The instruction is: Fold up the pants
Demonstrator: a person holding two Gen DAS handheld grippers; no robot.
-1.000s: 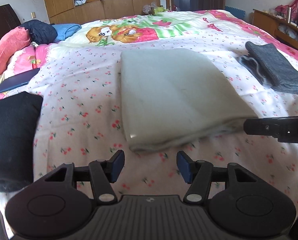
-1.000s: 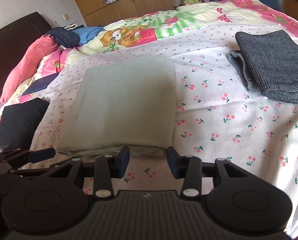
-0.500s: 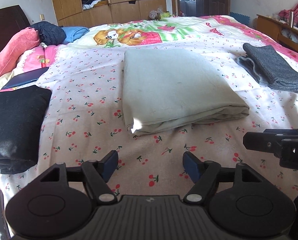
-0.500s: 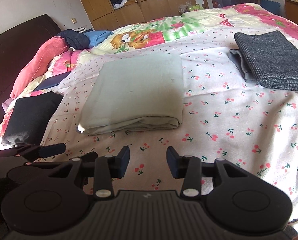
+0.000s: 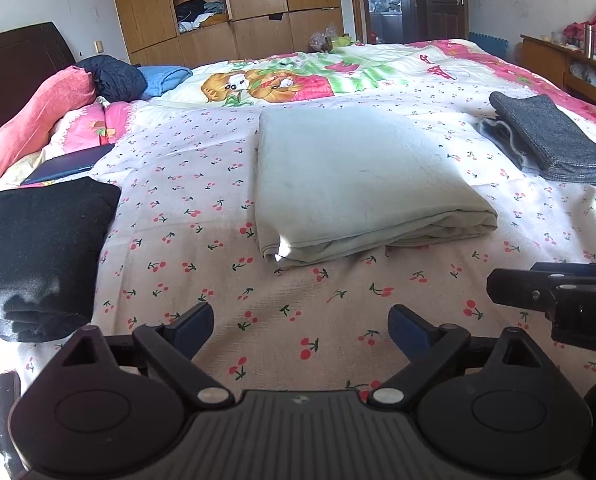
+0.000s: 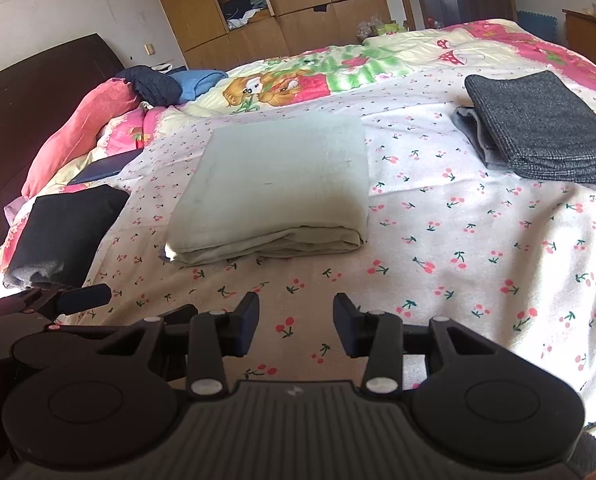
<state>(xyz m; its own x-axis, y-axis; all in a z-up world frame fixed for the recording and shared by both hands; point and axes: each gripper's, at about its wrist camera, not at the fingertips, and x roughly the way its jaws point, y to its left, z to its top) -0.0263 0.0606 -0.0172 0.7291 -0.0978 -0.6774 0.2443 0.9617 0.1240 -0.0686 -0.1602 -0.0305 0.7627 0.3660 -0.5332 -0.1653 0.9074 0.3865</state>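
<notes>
3 folded bundles lie on the bed (image 5: 305,320); the pale grey-green pants (image 5: 353,184), mine, sit in the middle as a flat rectangle, stacked edges facing me. Judging by that, the folding looks finished; at most a tidy of the loose near-left corner is left.

My left gripper (image 5: 299,326) is off the cloth, jaws opening wide, nothing between them but cherry-print sheet. My right gripper (image 6: 296,326) stands part open, also empty, short of the pants' near edge.

Black bundle (image 5: 38,248) to the left, dark grey bundle (image 6: 537,132) to the right, both well apart from the pants.

Left view only: a side table (image 5: 553,60) at far right, and my right gripper's side profile. Right view only: my left gripper's fingertip (image 6: 84,298) poking in low left, and the grey bundle whole, not cut off.
</notes>
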